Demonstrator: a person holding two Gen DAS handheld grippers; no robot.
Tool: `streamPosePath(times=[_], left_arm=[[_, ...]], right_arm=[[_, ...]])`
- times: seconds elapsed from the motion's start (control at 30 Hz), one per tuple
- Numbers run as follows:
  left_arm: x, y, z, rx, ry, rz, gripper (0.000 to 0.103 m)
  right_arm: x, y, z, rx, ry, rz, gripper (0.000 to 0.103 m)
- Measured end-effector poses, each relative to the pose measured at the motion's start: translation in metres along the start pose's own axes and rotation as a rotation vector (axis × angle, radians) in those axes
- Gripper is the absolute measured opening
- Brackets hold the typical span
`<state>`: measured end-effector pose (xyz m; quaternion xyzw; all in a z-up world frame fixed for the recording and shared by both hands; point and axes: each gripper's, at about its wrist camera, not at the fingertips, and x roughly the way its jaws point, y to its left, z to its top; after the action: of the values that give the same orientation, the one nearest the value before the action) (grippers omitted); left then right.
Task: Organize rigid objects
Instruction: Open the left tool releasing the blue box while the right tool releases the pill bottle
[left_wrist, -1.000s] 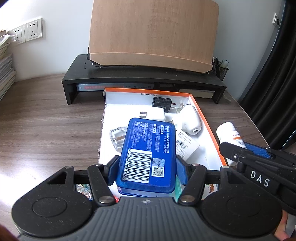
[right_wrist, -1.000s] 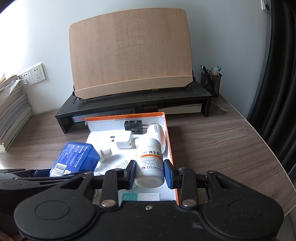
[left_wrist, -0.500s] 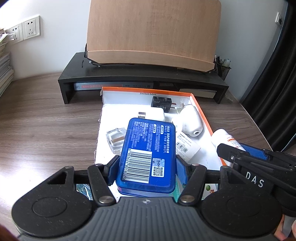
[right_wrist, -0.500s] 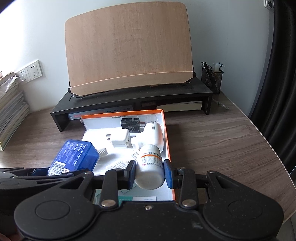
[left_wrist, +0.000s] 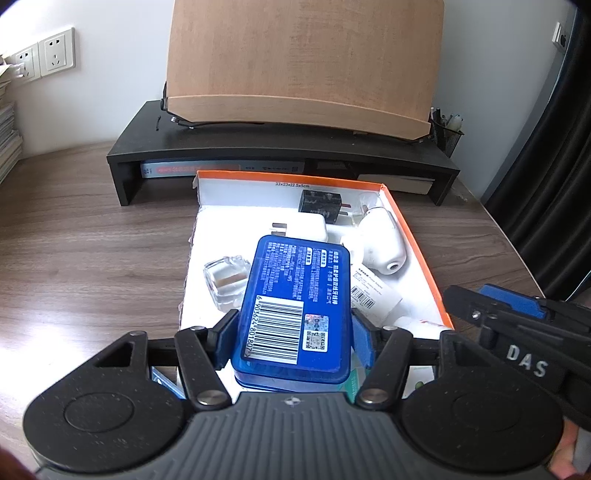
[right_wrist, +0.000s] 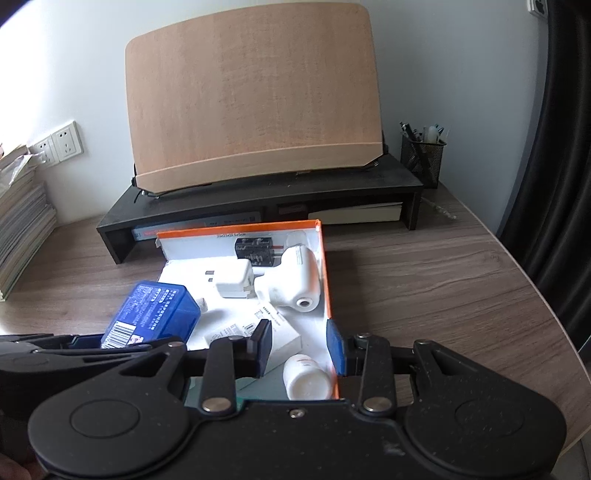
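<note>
A blue plastic case (left_wrist: 295, 295) with a barcode label is held between the pads of my left gripper (left_wrist: 293, 332), above the near end of the orange-rimmed white box (left_wrist: 417, 236). From the right wrist the same blue case (right_wrist: 151, 314) and the left gripper (right_wrist: 85, 341) appear at the lower left. My right gripper (right_wrist: 300, 345) hangs over the box's near right corner with its jaws apart. The white pill bottle (right_wrist: 306, 376) lies below them on the box floor, untouched. The bottle (left_wrist: 417, 325) shows partly in the left wrist view, beside the right gripper (left_wrist: 491, 306).
The box (right_wrist: 323, 273) also holds a white charger (right_wrist: 234, 282), a black plug adapter (right_wrist: 255, 251), a white round device (right_wrist: 295, 284), a clear small case (left_wrist: 225, 280) and a labelled white carton (left_wrist: 373, 295). Behind stand a black desk riser (right_wrist: 258, 192) with a wooden board, a pen cup (right_wrist: 423, 158) and stacked papers (right_wrist: 22, 229).
The white pill bottle has left the right gripper's pads and now lies lower, in the box's near right corner. The left gripper still grips the blue case in the same place.
</note>
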<state>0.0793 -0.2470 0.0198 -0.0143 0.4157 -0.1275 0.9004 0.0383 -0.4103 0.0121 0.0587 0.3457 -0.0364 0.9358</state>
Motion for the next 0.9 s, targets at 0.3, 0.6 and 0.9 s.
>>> streamPosePath(times=[0.3,0.6,0.9], left_arm=[[0.0,-0.011,0.001,0.016,-0.014,-0.015,0.077],[-0.035,-0.023,-0.004,0.009,-0.054,0.031,0.092],[-0.074,-0.031,-0.031,-0.028,-0.051,0.136,0.103]], right_arm=[[-0.025,-0.012,0.002,0.01,-0.056,-0.007,0.043],[-0.053,-0.022,-0.001,-0.004,-0.086,0.028,0.054],[-0.074,-0.031,-0.024,-0.04,-0.049,0.092,0.058]])
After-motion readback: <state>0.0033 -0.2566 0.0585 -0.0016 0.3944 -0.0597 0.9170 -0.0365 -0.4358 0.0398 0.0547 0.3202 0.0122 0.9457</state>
